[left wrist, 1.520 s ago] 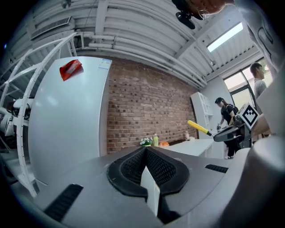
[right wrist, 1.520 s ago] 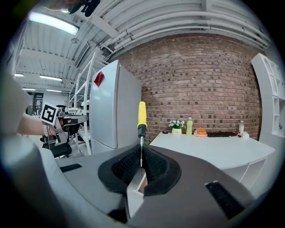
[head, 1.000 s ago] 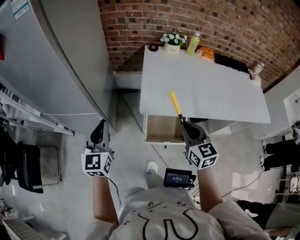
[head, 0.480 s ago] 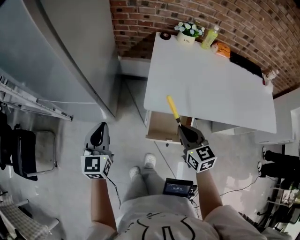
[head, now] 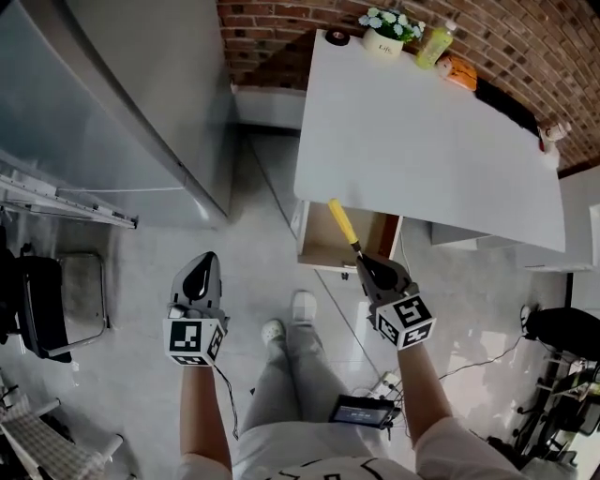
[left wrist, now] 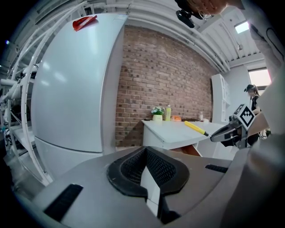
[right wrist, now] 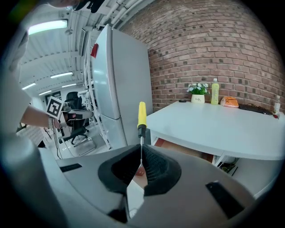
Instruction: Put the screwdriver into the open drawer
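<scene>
My right gripper (head: 364, 266) is shut on the thin metal shaft of the screwdriver (head: 341, 223), whose yellow handle points away toward the white table (head: 427, 141). In the head view the handle lies over the open wooden drawer (head: 322, 246) under the table's front edge. The right gripper view shows the screwdriver (right wrist: 141, 115) standing up out of that gripper (right wrist: 140, 167), with the drawer (right wrist: 178, 149) behind it and lower. My left gripper (head: 200, 274) is shut with nothing in it, over the floor well to the left. In the left gripper view, this gripper (left wrist: 149, 171) faces the table (left wrist: 167, 132) and the screwdriver (left wrist: 195, 128).
A tall grey fridge (head: 103, 103) stands at the left against the brick wall (head: 272, 37). A flower pot (head: 387, 26), a yellow-green bottle (head: 433, 45) and an orange packet (head: 457, 67) line the table's far edge. A chair (head: 42, 314) sits at far left; a small screen with cables (head: 361, 411) lies on the floor.
The person has stepped back, so the table sits higher in the head view. The right gripper has drawn the screwdriver back from over the tabletop to over the drawer. Both grippers stay shut.
</scene>
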